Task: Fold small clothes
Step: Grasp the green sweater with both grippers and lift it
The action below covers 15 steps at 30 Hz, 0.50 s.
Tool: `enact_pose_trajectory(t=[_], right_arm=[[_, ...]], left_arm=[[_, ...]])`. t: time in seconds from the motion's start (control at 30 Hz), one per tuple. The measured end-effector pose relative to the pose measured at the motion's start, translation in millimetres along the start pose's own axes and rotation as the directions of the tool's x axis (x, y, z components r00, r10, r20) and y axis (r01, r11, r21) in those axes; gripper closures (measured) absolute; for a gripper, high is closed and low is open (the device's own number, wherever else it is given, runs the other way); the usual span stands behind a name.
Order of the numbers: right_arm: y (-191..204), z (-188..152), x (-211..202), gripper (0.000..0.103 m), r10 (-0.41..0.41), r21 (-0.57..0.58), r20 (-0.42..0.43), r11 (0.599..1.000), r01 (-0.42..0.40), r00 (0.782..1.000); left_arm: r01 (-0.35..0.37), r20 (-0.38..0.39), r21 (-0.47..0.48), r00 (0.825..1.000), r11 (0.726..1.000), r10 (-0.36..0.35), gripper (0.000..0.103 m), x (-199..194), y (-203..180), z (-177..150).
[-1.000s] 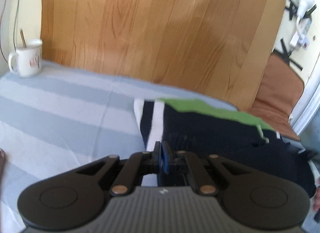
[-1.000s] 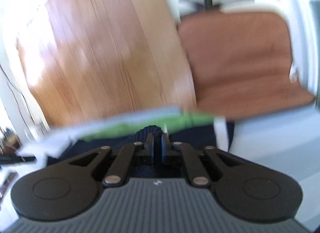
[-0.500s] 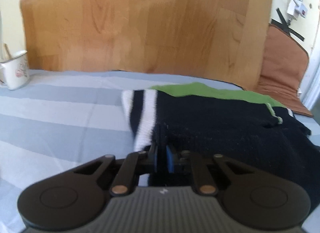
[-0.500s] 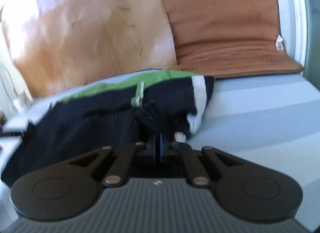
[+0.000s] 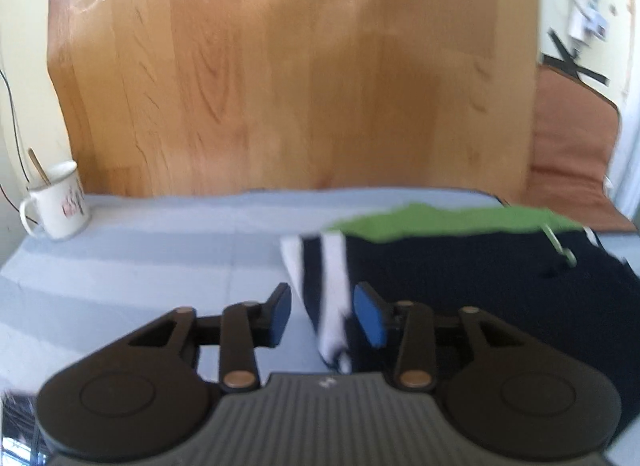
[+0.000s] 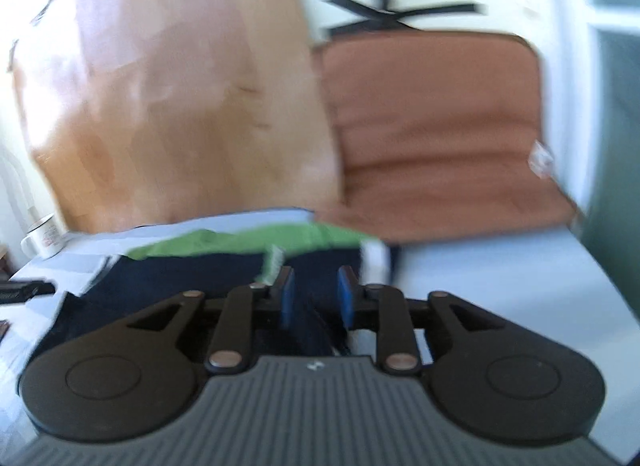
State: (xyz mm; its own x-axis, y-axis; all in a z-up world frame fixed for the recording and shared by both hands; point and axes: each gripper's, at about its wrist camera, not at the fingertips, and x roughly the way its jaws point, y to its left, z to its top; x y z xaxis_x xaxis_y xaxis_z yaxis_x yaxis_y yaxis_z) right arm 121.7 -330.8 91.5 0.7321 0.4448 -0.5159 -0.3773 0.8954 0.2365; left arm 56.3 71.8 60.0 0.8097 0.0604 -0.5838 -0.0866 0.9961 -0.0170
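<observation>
The left gripper stands with its jaws apart, the white-striped cuff of the garment lying between them, unclamped. The right gripper is likewise parted over dark cloth. The garment, navy with a green edge, lies on the striped sheet. A mug stands far left.

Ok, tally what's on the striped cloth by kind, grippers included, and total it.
Garments: 1, the dark garment with a green edge and white stripes
Mugs: 1, the mug with a spoon in it
Grippers: 2, the left gripper and the right gripper, both open
Total: 4
</observation>
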Motion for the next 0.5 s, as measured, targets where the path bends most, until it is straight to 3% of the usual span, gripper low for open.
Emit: enact_pose_trajectory(t=[0.07, 0.1, 0.17, 0.27, 0.37, 0.4, 0.47, 0.5], right_arm=[[13.2, 27.2, 35.6, 0.05, 0.099, -0.038, -0.069, 0.994, -0.102, 0.993], [19.0, 38.9, 57.3, 0.048, 0.109, -0.053, -0.111, 0.992, -0.115, 0.988], [28.8, 58.3, 107.7, 0.048, 0.085, -0.078, -0.201, 0.992, -0.102, 0.976], [33.1, 71.4, 168.7, 0.045, 0.031, -0.127, -0.295, 0.989, -0.072, 0.955], [25.4, 71.8, 209.9, 0.039, -0.003, -0.16, -0.362, 0.985, -0.059, 0.932], [22.0, 70.8, 220.3, 0.038, -0.001, -0.166, -0.381, 0.984, -0.067, 0.925], [14.8, 68.2, 235.1, 0.032, 0.036, -0.159, -0.429, 0.981, -0.115, 0.903], [12.3, 65.8, 240.1, 0.032, 0.055, -0.154, -0.449, 0.978, -0.138, 0.892]], left_arm=[[0.015, -0.003, 0.025, 1.0, 1.0, -0.015, 0.058, 17.0, 0.9, 21.1], [0.022, -0.01, 0.052, 1.0, 0.998, -0.022, 0.05, 28.1, -1.5, 30.9], [0.005, -0.026, 0.102, 1.0, 0.995, -0.002, 0.048, 57.6, -9.9, 49.9], [0.05, -0.093, 0.166, 0.995, 0.985, -0.035, 0.046, 106.1, -25.0, 72.3], [0.116, -0.177, 0.196, 0.981, 0.974, -0.081, 0.03, 154.5, -35.9, 86.8], [0.134, -0.201, 0.205, 0.975, 0.97, -0.092, 0.021, 168.7, -38.1, 89.1], [0.196, -0.262, 0.215, 0.955, 0.957, -0.137, 0.022, 193.8, -41.5, 87.7], [0.213, -0.281, 0.219, 0.948, 0.952, -0.148, 0.032, 202.8, -43.6, 86.2]])
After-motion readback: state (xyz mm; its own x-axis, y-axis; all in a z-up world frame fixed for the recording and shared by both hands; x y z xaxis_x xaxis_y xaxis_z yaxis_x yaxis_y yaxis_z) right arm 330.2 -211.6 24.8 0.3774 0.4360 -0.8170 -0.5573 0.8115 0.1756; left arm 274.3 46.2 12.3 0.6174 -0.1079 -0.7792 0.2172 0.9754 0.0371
